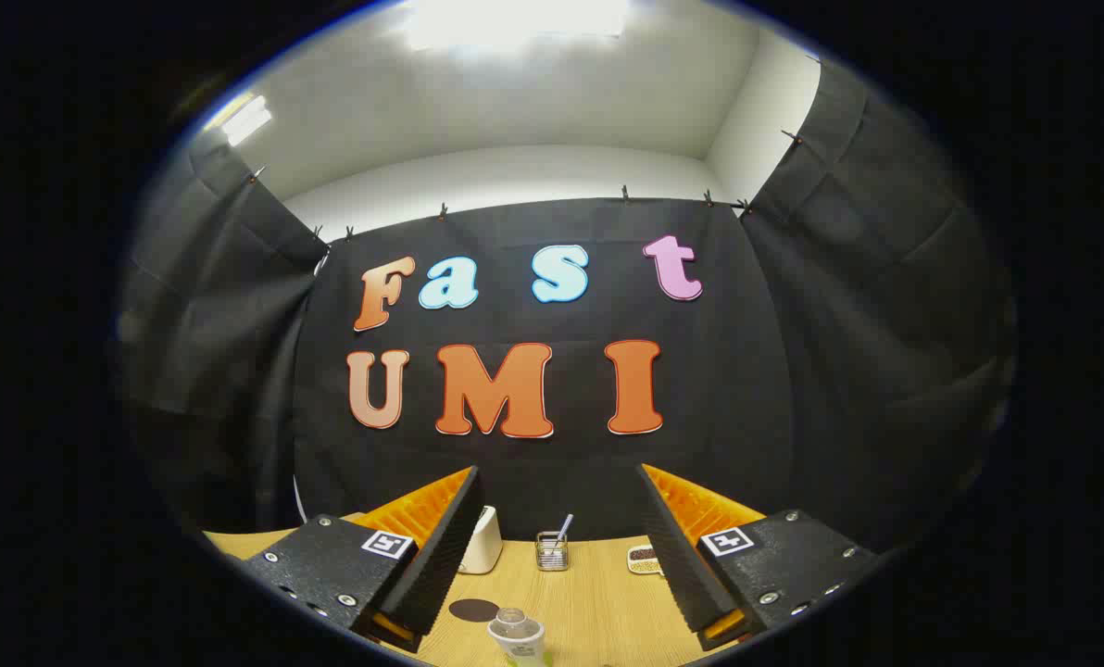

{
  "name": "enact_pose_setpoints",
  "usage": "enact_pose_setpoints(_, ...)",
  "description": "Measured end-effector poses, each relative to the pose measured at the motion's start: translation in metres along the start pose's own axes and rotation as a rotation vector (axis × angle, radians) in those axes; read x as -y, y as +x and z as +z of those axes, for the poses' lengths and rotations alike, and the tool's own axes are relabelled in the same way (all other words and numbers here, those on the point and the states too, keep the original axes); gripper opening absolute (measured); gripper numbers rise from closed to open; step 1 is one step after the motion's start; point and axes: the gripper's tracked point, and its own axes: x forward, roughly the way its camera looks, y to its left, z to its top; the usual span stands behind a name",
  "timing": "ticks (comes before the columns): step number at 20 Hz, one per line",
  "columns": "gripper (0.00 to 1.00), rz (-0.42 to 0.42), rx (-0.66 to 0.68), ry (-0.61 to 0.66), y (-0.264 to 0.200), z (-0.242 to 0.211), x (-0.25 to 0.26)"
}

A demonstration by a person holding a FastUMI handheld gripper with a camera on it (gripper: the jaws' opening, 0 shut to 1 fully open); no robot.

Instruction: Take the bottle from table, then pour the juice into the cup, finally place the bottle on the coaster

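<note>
From the gripper view, the gripper (557, 547) hangs above the wooden table (598, 602) with its fingers spread wide, gripping nothing. The bottle (518, 637) stands upright between them, low and near. A dark round coaster (474, 610) lies just beside it. A glass cup (552, 550) stands farther back.

Bottle (517, 637) between spread fingers (441, 547)
</note>
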Motion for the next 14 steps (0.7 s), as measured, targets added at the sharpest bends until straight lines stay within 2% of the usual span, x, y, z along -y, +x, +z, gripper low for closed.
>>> enact_pose_setpoints(14,0.97,0.001,-0.017,-0.012,0.0035,-0.0086,-0.0070)
